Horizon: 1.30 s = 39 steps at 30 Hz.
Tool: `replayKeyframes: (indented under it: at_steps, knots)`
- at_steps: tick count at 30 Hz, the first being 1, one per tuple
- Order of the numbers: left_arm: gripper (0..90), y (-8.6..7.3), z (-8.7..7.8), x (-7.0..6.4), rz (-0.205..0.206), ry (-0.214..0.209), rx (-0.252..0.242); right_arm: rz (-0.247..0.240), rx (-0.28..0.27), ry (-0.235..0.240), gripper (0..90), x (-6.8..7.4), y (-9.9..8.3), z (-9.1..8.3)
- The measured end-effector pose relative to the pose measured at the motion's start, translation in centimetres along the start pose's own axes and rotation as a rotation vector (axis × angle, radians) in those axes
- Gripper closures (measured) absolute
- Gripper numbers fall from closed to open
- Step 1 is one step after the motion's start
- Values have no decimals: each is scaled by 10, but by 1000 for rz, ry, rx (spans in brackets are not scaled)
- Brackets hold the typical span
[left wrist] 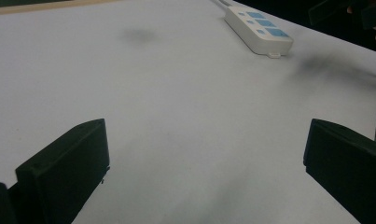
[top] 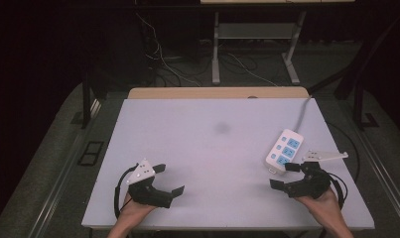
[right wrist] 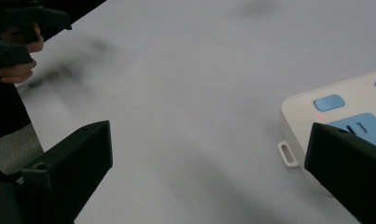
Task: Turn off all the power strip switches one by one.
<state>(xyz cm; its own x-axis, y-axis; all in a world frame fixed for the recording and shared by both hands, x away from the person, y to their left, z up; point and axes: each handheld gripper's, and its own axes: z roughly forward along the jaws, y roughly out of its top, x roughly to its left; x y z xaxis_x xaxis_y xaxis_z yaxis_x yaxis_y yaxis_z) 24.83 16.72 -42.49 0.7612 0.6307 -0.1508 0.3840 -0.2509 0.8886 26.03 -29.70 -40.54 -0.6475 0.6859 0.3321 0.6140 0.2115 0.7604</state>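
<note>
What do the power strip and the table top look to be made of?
Power strip: seemingly moulded plastic, off-white body with smooth rounded edges, blue socket faces and a moulded hanging tab. Table top: a pale matte sheet, perhaps laminate or foam board; it shows no glare, with a wood-coloured edge at the far side.

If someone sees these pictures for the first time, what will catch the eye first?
Probably the white plastic power strip with blue sockets at the right edge of the pale grey table. The right hand-held gripper, open, sits just beside its near end. The left hand-held gripper, also open, rests near the front left.
</note>
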Motion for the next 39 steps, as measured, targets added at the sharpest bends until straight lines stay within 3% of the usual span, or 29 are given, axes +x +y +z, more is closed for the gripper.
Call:
replayKeyframes:
  at_steps: [24, 39]
  knots:
    - [0, -1, 1, 0, -4, -2, 4, -56, 92, 2, 7, -6, 38, 8]
    - [0, -1, 1, 1, -4, 2, 2, -95, 176, -17, 7, -17, 60, 16]
